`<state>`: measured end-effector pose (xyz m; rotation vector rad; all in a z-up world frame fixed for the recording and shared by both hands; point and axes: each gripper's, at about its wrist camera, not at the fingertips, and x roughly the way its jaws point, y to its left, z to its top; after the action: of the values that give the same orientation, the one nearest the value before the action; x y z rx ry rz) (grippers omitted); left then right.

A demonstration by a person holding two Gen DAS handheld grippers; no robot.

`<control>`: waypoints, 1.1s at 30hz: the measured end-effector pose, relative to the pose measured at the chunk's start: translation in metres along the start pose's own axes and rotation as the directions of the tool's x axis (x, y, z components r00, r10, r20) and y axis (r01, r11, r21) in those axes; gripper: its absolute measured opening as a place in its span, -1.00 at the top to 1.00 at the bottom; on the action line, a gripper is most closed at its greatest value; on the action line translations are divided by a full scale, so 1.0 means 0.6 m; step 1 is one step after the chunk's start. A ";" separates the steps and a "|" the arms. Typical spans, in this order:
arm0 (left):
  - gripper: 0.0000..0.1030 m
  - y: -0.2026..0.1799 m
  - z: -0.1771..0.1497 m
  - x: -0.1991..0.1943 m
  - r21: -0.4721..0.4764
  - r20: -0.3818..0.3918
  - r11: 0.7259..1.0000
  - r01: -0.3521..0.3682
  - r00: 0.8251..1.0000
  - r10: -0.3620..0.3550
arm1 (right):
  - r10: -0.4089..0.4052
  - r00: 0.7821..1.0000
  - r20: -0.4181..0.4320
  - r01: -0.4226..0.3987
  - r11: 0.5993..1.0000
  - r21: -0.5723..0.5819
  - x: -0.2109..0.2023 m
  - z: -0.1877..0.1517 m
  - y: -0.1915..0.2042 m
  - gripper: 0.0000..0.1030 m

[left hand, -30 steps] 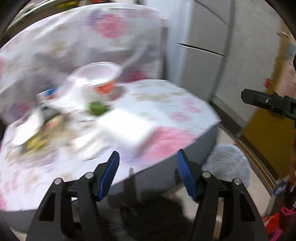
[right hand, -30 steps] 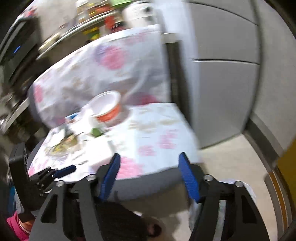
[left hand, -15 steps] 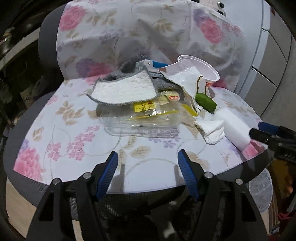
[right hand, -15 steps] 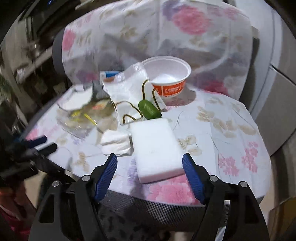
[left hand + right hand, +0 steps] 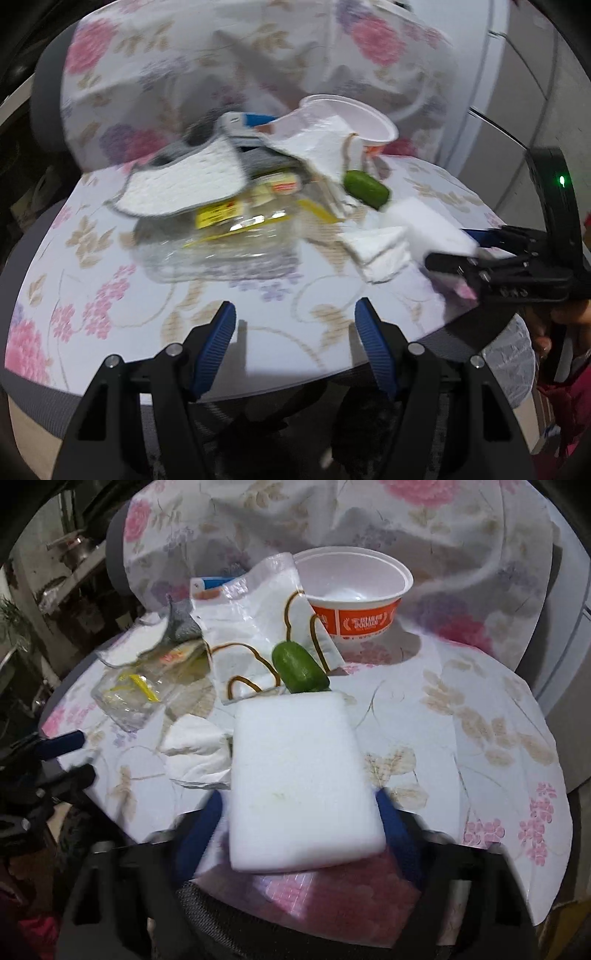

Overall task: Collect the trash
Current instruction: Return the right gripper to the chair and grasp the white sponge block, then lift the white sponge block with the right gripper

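Trash lies on a floral-covered chair seat (image 5: 110,295). A white foam block (image 5: 299,782) sits at the seat's front edge, between the open fingers of my right gripper (image 5: 299,819). Behind it lie a green cucumber piece (image 5: 299,668), a white plastic bag (image 5: 258,627) and an orange-and-white paper bowl (image 5: 354,594). A crumpled tissue (image 5: 195,749) lies left of the block. A clear plastic tray (image 5: 218,236) holds yellow wrappers under a white cloth (image 5: 184,181). My left gripper (image 5: 295,332) is open and empty over the seat's front edge.
The chair's floral backrest (image 5: 406,524) rises behind the trash. A grey cabinet (image 5: 535,92) stands to the right. A white plastic-bag-lined bin (image 5: 513,369) sits on the floor below the seat's right edge. Dark shelves (image 5: 55,572) are at left.
My right gripper has moved forward, so its fingers now flank the foam block. My left gripper has shifted slightly; the view is a little blurred.
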<state>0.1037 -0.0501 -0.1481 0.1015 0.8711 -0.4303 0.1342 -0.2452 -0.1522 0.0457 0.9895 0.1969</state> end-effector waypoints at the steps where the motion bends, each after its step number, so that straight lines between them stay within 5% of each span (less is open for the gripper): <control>1: -0.27 -0.007 0.002 0.002 0.010 0.000 1.000 0.005 1.000 -0.005 | -0.003 1.000 0.009 0.002 1.000 0.004 -0.006 -0.001 0.000 -0.28; 7: -0.27 -0.053 0.024 0.029 0.050 -0.007 0.996 0.069 0.998 -0.068 | -0.095 0.989 0.112 0.090 0.995 0.052 -0.087 -0.010 -0.015 -0.26; 16: -0.16 -0.103 0.055 0.105 0.134 -0.048 0.991 0.027 0.999 -0.021 | -0.075 0.981 0.179 0.053 0.991 0.123 -0.143 -0.027 -0.043 -0.29; 19: 0.22 -0.112 0.060 0.113 0.170 -0.046 0.986 0.004 0.999 0.003 | -0.080 0.980 0.183 0.057 0.990 0.127 -0.143 -0.028 -0.044 -0.29; 21: 0.90 -0.116 0.059 0.110 0.187 -0.046 0.982 0.019 0.999 -0.011 | -0.091 0.979 0.185 0.068 0.990 0.124 -0.144 -0.029 -0.044 -0.29; 33: 0.99 -0.091 0.064 0.011 0.053 0.052 0.977 0.205 0.977 -0.207 | -0.112 0.977 0.182 0.084 0.984 0.155 -0.143 -0.041 -0.045 -0.29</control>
<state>0.1131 -0.1119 -0.1235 0.0422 0.8180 -0.6455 0.0717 -0.2889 -0.0984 0.1472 0.8113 0.0272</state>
